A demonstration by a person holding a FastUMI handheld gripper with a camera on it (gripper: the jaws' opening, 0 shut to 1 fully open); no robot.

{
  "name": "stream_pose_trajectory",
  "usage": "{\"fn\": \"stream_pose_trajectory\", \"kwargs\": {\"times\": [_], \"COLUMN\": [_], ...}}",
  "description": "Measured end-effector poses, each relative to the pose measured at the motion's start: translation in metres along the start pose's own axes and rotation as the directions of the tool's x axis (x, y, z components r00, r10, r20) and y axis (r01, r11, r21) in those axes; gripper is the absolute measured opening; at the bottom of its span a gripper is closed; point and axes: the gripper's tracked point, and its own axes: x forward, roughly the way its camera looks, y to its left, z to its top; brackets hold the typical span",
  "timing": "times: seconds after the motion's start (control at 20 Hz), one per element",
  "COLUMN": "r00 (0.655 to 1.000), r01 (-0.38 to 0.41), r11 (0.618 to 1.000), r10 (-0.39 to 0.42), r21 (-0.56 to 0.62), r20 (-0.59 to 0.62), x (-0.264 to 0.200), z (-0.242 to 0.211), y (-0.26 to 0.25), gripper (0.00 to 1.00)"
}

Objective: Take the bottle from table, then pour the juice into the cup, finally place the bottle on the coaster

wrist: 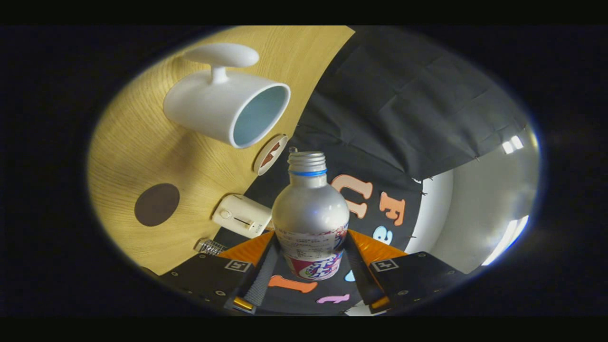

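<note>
Pouring step, by the look of it. Gripper point(311, 263) closed tight around the bottle point(311, 213), one finger pressed on each side. Bottle held off the wooden table point(137, 142), tipped over, open mouth close to the white cup point(228, 111) but not over it. Needed next, probably: mouth moved over the cup. Brown coaster point(156, 204) well apart, bare.

Recording booth: black cloth wall point(403, 95), wooden table point(142, 142).
</note>
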Motion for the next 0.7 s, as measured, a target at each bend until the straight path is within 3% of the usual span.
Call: {"fn": "stream_pose_trajectory", "kwargs": {"times": [0.25, 0.4, 0.55, 0.7], "r00": [1.000, 0.997, 0.994, 0.991], "r01": [-0.015, -0.061, -0.078, -0.082], "r11": [0.998, 0.974, 0.912, 0.803], "r10": [0.016, 0.068, 0.100, 0.128], "r21": [0.061, 0.216, 0.404, 0.591], "r20": [-0.005, -0.023, -0.033, -0.035], "x": [-0.010, -0.008, -0.013, -0.014], "z": [0.007, 0.002, 0.001, -0.004], "y": [0.011, 0.027, 0.029, 0.030], "gripper": [0.76, 0.76, 0.77, 0.77]}}
